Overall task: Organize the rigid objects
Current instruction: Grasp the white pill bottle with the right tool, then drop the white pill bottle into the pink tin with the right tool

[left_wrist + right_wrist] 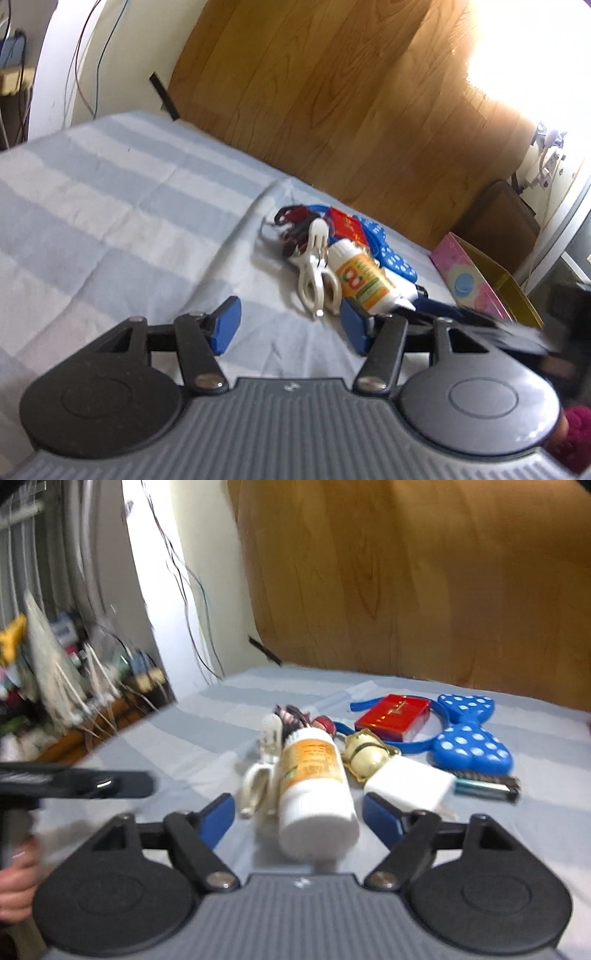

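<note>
My right gripper (298, 812) has its jaws parted w/ the white bottle (316, 794) lying between them, pads clear of it, nothing grasped. My left gripper (284, 325) is spread too, empty, short of the pile. Best move, I reckon: go in square along the bottle's axis, pinch mid-body not the cap, slow, bc it's round and could roll into the white clip (258, 775) or the charger block (410, 786). Pile sits near the bed's (207, 738) far edge, by the wood panel (406, 572); striped cover's soft & creased. Pink box (469, 280) off the right edge, clutter to the left.
</note>
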